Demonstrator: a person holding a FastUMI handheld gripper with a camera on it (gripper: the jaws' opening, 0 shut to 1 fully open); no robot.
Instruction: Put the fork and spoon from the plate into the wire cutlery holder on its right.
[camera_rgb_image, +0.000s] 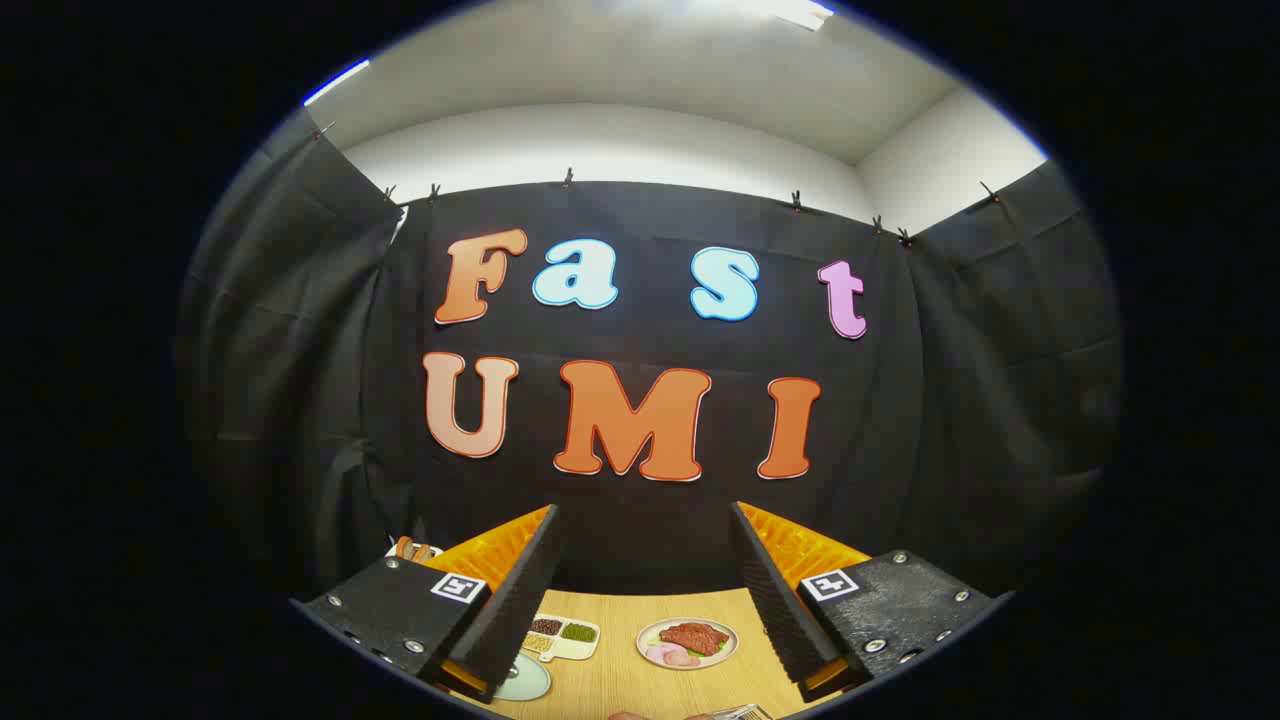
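**Booth wall ahead, table low, claw released**

Black cloth wall straight ahead, white room wall and ceiling above it; wooden tabletop (620, 680) only as a strip far below, seen through the gap of the gripper (643, 510); fingers spread wide, holding nothing, with cloth alone between the tips; aimed level at the wall rather than down at the work.

On the tabletop, beyond and below the fingers: a divided tray (562, 636) of beans and grains towards the left finger; a plate of meat (687, 642) just beside it towards the right finger; a pale round dish (527, 680) nearer in, partly hidden behind the left finger; a silvery thing (740, 712) nearest of all, under the inner edge of the right finger, too cropped to call as fork, spoon or wire holder; long axis of the cutlery not readable from so little.

Judged relation for the coming move: task things down and close in, slightly to the right of the gap's midline; needs a steep downward tilt before any approach; grasp not yet begun.

Writing: a square black-and-white marker (458, 587) on each finger block, a pattern and not words; nothing legible on tray, plate or dish.
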